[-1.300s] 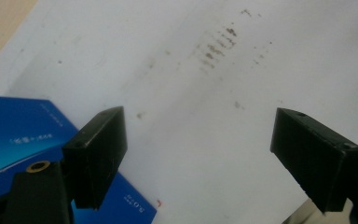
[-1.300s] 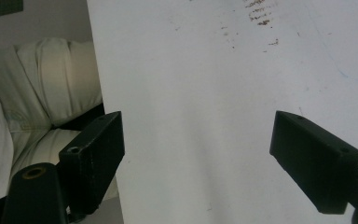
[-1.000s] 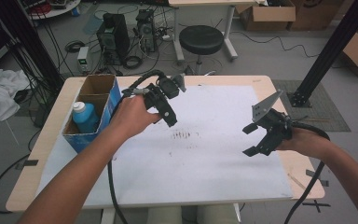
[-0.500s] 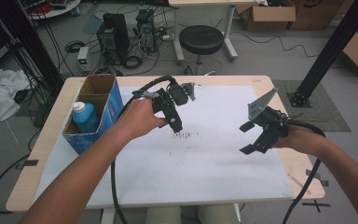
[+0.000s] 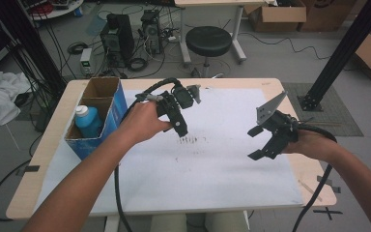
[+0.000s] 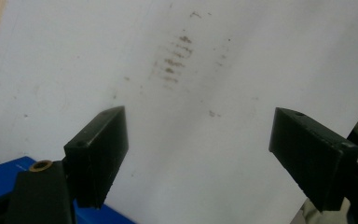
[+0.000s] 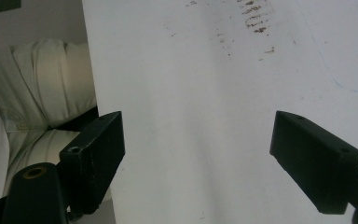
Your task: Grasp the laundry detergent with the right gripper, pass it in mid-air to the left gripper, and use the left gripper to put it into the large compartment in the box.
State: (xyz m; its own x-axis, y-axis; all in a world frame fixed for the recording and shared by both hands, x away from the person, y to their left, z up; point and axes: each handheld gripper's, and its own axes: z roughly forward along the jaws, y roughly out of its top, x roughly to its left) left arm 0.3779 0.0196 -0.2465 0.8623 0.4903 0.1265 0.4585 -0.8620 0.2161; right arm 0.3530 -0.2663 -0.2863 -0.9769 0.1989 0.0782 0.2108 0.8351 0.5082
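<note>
Two raised hands, left claw (image 5: 181, 129) and right claw (image 5: 256, 143) agape.

**Three cameras, one white sheet**

The high view sits above my side of the table (image 5: 43, 193), looking forward and down, far enough back to take in the floor beyond. My left gripper's camera looks steeply down, close over the white sheet (image 6: 242, 56). My right gripper's camera does likewise, near the sheet's edge. All three share the brown smudges (image 5: 189, 140) (image 6: 175, 60) (image 7: 256, 18).
</note>
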